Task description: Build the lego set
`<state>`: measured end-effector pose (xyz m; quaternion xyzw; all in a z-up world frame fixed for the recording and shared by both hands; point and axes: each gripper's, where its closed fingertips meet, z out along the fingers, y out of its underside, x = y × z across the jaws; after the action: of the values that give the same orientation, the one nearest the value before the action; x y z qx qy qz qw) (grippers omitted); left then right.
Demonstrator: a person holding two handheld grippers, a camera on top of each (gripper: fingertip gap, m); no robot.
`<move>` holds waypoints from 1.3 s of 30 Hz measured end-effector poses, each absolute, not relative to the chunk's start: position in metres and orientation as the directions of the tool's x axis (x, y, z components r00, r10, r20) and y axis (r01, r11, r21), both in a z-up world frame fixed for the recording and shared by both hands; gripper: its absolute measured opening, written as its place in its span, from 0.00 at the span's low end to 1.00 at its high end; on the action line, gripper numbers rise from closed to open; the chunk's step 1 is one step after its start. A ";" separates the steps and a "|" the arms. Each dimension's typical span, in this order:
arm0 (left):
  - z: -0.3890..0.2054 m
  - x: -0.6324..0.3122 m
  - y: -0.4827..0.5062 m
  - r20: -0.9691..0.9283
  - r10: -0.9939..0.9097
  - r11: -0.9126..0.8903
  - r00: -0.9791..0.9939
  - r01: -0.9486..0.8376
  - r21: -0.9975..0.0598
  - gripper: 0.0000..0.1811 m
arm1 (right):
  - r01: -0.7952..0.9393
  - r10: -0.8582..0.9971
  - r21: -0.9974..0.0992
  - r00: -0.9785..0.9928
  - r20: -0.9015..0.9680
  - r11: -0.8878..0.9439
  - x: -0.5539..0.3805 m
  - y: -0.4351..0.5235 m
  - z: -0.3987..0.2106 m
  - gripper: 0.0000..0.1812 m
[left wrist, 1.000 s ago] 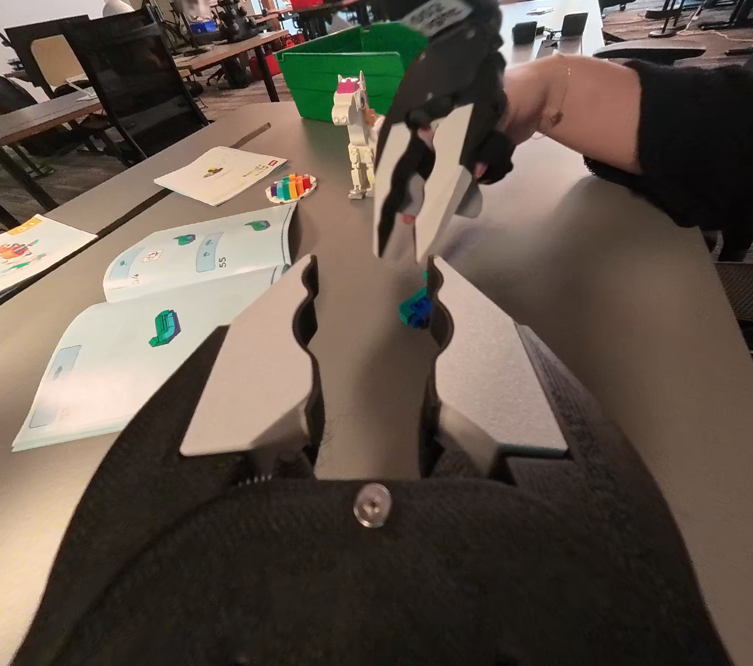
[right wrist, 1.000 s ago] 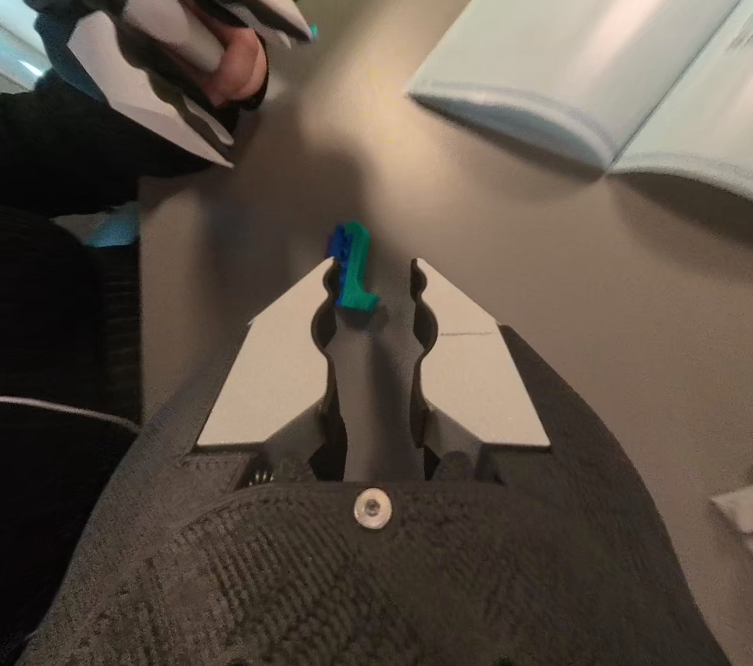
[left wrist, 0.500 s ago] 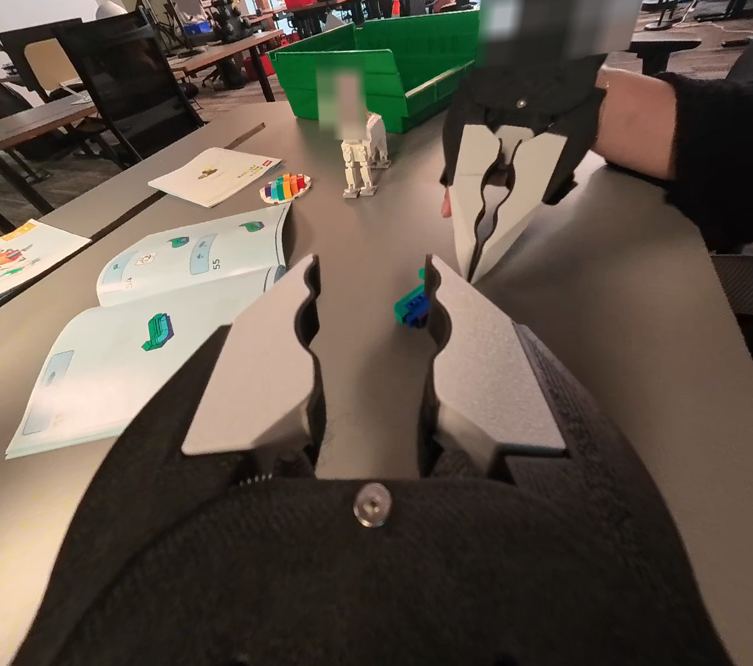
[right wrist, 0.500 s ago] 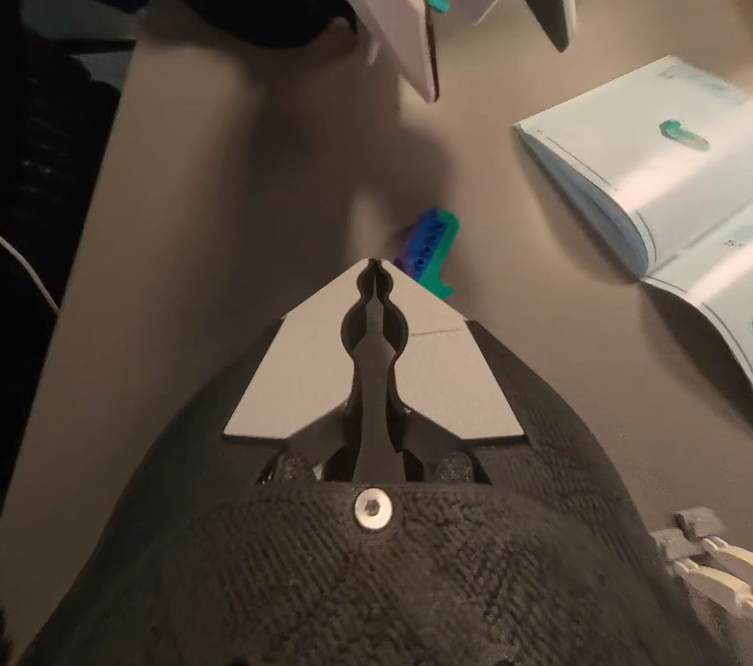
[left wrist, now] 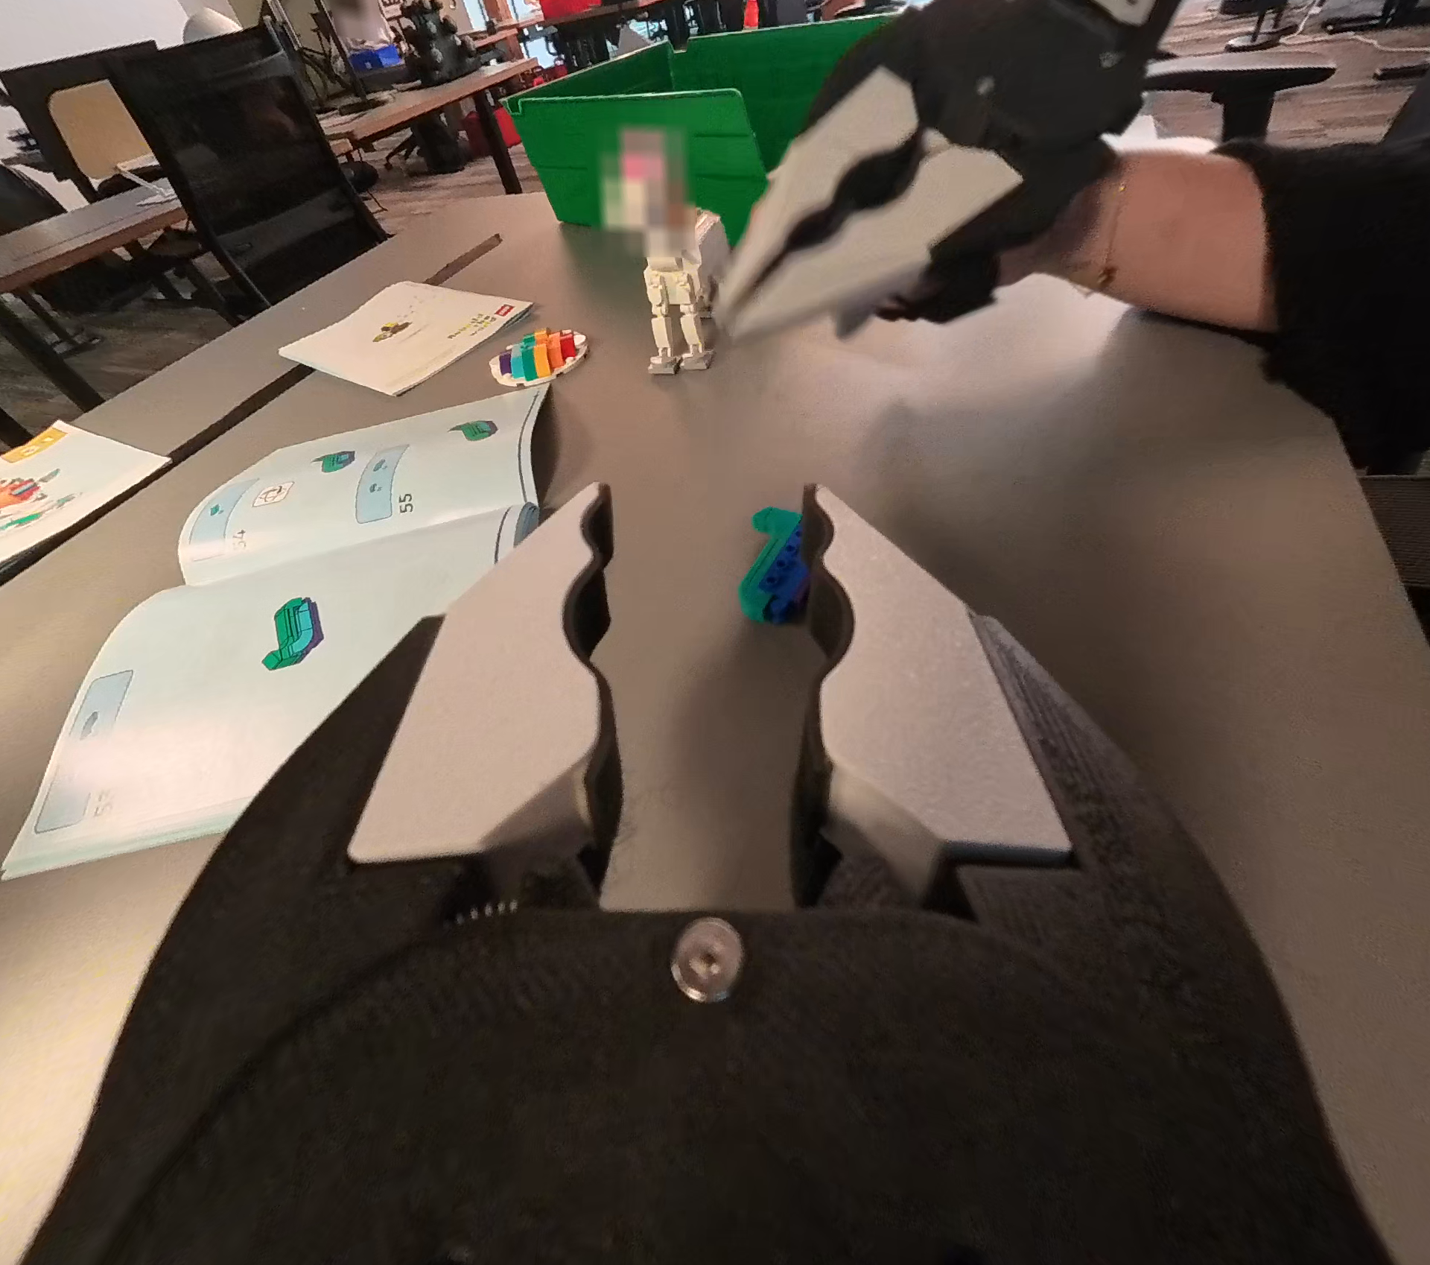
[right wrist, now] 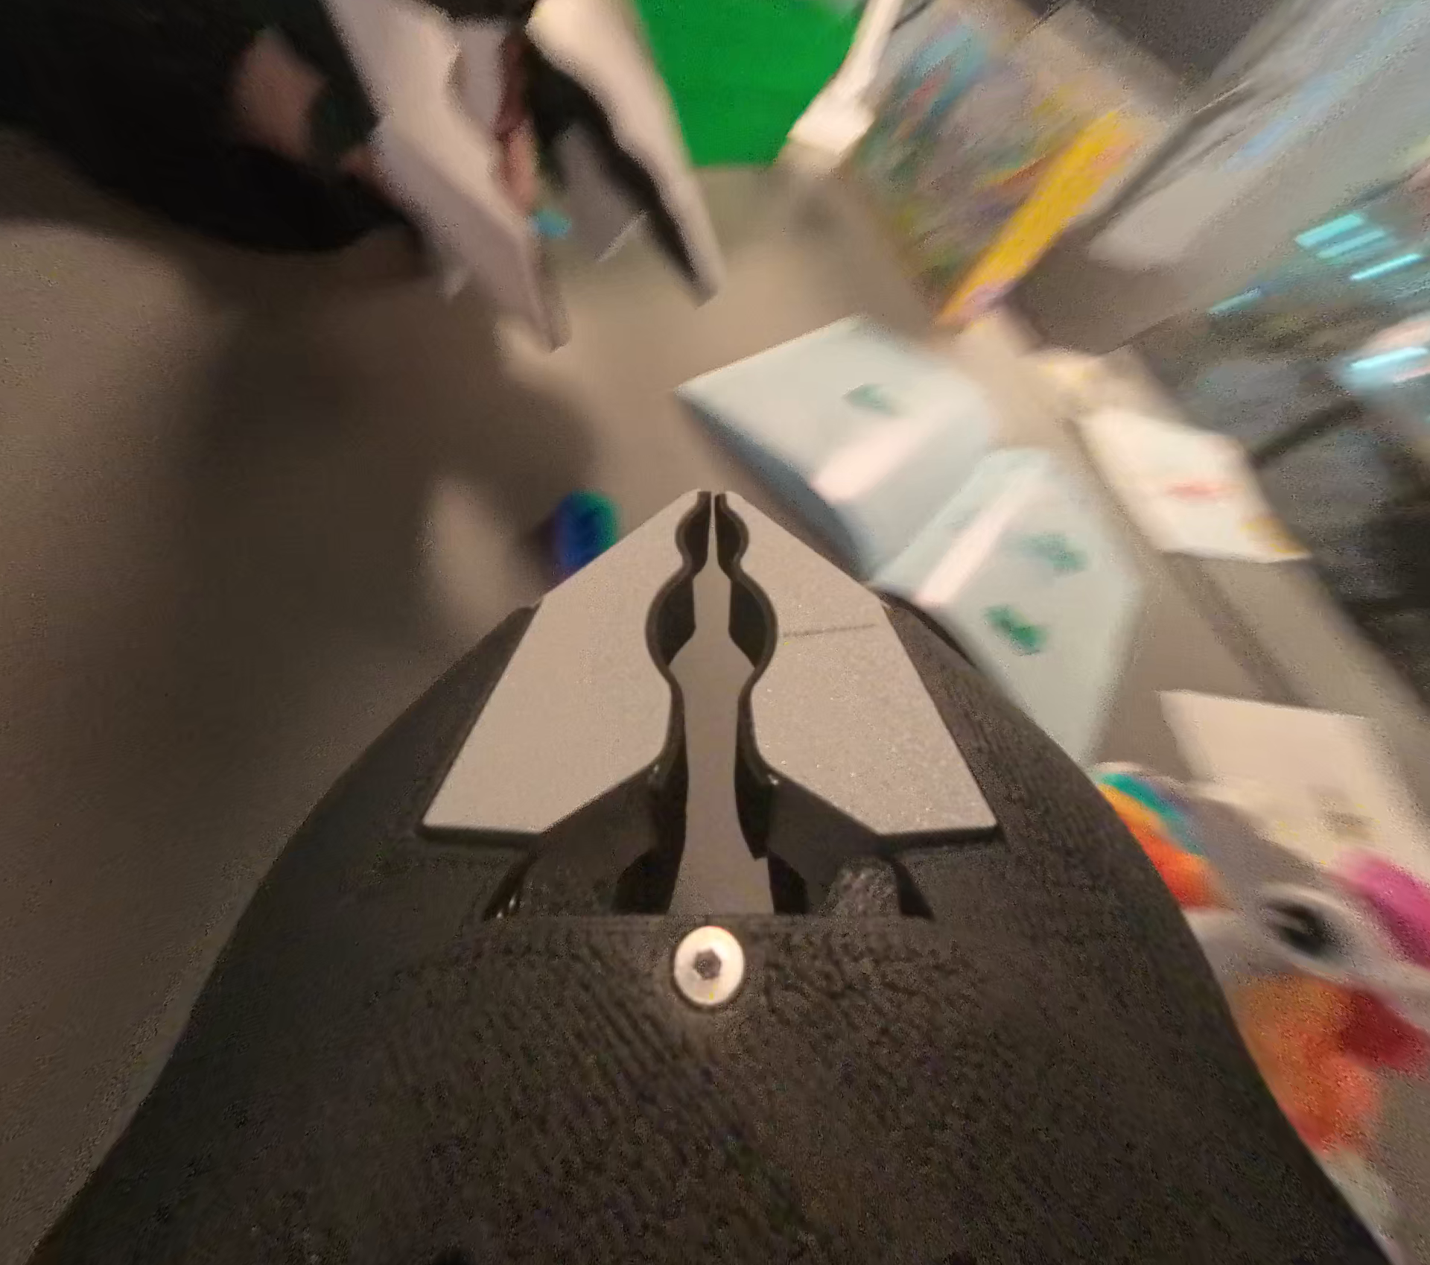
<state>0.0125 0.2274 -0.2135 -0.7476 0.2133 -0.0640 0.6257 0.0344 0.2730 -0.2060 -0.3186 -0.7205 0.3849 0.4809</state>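
On the grey table [left wrist: 1006, 492], near centre, lies a small teal-and-blue lego assembly [left wrist: 774, 566], on its side, just beside the inner edge of the left gripper's right-hand finger; contact cannot be confirmed. The left gripper [left wrist: 704, 516] is wide open and holds nothing; table surface shows between its fingers.

Right gripper [left wrist: 727, 318] is above the table at far right, pointing left and downward, tips just beside a white lego figure [left wrist: 681, 314] that stands upright. Its own wrist view shows the jaws closed to a hairline gap at the tips [right wrist: 712, 500], nothing between them. That view is heavily motion-blurred; the teal-and-blue assembly [right wrist: 580, 527] appears as a smear just left of the tips.

To the left, an open instruction booklet [left wrist: 271, 609] lies flat, pale blue pages up. Farther back: a second, closed booklet [left wrist: 410, 334] and a small round white plate [left wrist: 507, 374] carrying a row of multicoloured bricks [left wrist: 539, 353]. A green bin [left wrist: 588, 144] stands at the far edge of the table, behind the white figure.

In the right wrist view the left gripper [right wrist: 627, 314] shows at upper left, fingers spread, a small teal speck between them; too blurred to identify.
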 end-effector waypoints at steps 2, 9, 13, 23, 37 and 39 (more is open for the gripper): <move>-0.213 0.014 0.227 -0.183 -0.401 -0.119 0.897 -0.249 -0.961 0.26 | -0.070 0.836 -0.844 -0.116 0.537 0.532 0.034 0.290 -0.172 0.00; -0.213 0.018 0.227 -0.199 -0.412 -0.109 0.889 -0.264 -0.958 0.26 | -0.103 0.803 -0.801 0.184 0.567 0.590 0.037 0.328 -0.157 0.00; -0.210 0.019 0.227 -0.208 -0.405 -0.090 0.891 -0.265 -0.960 0.25 | -0.094 0.739 -0.749 0.281 0.612 0.656 0.040 0.334 -0.150 0.00; -0.108 0.009 0.158 -0.162 -0.275 0.179 0.948 -0.115 -0.977 0.26 | -0.032 0.659 -0.720 0.433 0.615 0.693 0.059 0.363 -0.141 0.00; -0.189 -0.202 0.017 -0.083 -0.097 -0.807 0.992 -0.127 -0.577 0.20 | 0.095 0.603 -0.767 0.560 0.568 0.634 0.073 0.423 -0.148 0.00; -0.218 -0.209 0.008 -0.087 -0.190 -0.882 0.978 -0.209 -0.422 0.18 | 0.115 0.604 -0.777 0.562 0.565 0.620 0.072 0.428 -0.153 0.00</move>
<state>-0.2087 0.0076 -0.2184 -0.9698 0.1028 0.0215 0.2201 0.0718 0.4279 -0.1531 -0.4074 -0.4411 0.1559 0.7844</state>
